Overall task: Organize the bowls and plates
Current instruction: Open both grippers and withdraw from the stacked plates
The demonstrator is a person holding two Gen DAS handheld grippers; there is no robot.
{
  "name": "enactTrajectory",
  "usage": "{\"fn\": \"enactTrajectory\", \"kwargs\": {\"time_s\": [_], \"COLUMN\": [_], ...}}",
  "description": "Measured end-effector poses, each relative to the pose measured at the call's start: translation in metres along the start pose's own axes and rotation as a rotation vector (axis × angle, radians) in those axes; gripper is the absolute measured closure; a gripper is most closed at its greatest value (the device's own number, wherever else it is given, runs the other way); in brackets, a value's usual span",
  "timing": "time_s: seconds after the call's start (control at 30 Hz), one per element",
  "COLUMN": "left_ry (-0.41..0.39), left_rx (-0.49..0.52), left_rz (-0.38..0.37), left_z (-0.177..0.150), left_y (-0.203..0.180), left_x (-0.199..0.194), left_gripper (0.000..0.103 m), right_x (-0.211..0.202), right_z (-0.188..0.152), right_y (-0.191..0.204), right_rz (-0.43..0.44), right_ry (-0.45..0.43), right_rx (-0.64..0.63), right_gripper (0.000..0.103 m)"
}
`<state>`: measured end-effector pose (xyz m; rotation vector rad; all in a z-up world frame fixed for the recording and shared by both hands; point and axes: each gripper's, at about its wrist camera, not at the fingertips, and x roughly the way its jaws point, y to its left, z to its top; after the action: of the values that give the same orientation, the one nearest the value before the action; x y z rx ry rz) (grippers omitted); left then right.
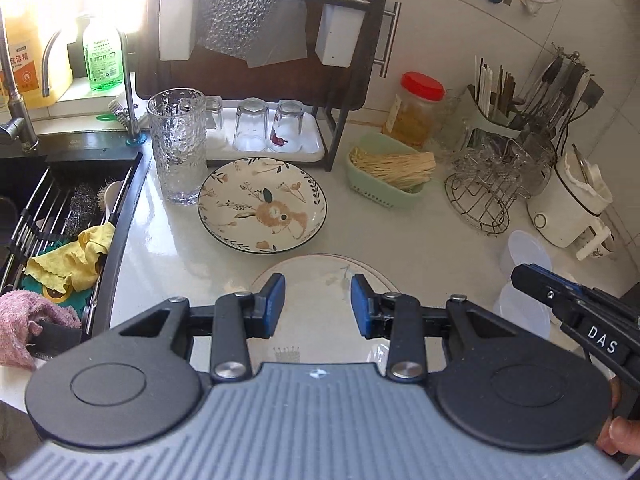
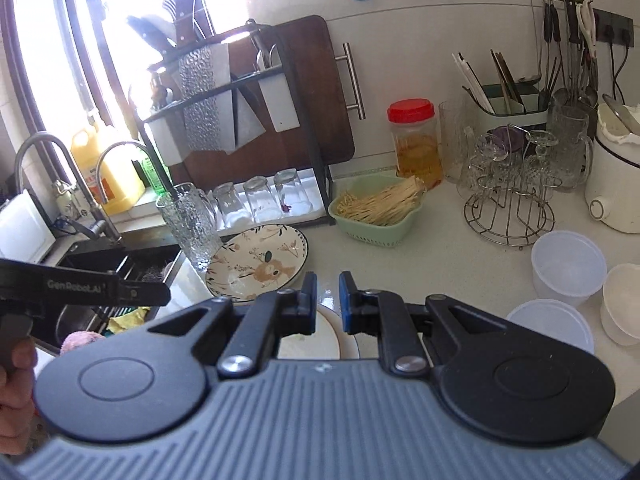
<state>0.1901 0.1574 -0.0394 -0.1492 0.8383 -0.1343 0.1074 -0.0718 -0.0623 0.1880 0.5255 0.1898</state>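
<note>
Landmark: rabbit-pattern plate (image 1: 262, 206), flat on the white counter (image 1: 420, 240)

Task things
- pale plate (image 1: 320, 276) just nearer the cameras than the rabbit-pattern plate, close beside it; whether the rims touch, cannot tell
- clear plastic bowls (image 2: 568, 266) well off to its right, one white bowl (image 2: 624, 304) beside them
- nothing stacked yet by the look of it; task judged at its start

Risks
- tall textured glass (image 1: 178, 146) stands just left of the rabbit-pattern plate, near the sink (image 1: 72, 200) edge; lifting that plate with a leftward sweep could knock the glass over or into the sink
- green basket of sticks (image 1: 390, 172) just right of it; a wide swing would catch it
- glazed plate rims likely slick under narrow pads; a shallow pinch could let a plate tip and drop on the one beside it
- both tools crowd over the pale plate; they could collide

Claws
- left gripper (image 1: 318, 306): fingers moderately apart, empty, over the pale plate; contact cannot tell
- right gripper (image 2: 328, 300): narrow gap between fingers, nothing held, above the same plate's far rim
</note>
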Motion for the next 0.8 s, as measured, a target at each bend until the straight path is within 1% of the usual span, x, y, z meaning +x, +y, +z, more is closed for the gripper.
{"fn": "enactTrajectory", "kwargs": {"time_s": [0.17, 0.33, 0.6, 0.73, 0.8], "left_ry": [-0.025, -0.023, -0.005, -0.004, -0.004], "left_rx": [0.006, 0.019, 0.026, 0.049, 0.046], "left_rz": [0.025, 0.029, 0.046, 0.068, 0.068], "left_z": [-0.011, -0.016, -0.022, -0.028, -0.031], "left_y": [-0.010, -0.017, -0.017, -0.017, -0.014], "left_x": [-0.019, -0.026, -0.027, -0.033, -0.037], "left_gripper": [0.063, 0.063, 0.063, 0.063, 0.063], "right_x": [-0.022, -0.037, -0.047, -0.046, -0.045], "right_z": [-0.001, -0.004, -0.014, -0.021, -0.024], "right_y": [-0.001, -0.004, -0.008, -0.008, -0.007], "right_rz": [0.006, 0.007, 0.006, 0.016, 0.018], "right_ry": [-0.022, -0.027, -0.015, 0.000, 0.006], "right_rx": [-0.017, -0.006, 0.027, 0.042, 0.043], "right_gripper": [0.088, 0.088, 0.088, 0.088, 0.088]}}
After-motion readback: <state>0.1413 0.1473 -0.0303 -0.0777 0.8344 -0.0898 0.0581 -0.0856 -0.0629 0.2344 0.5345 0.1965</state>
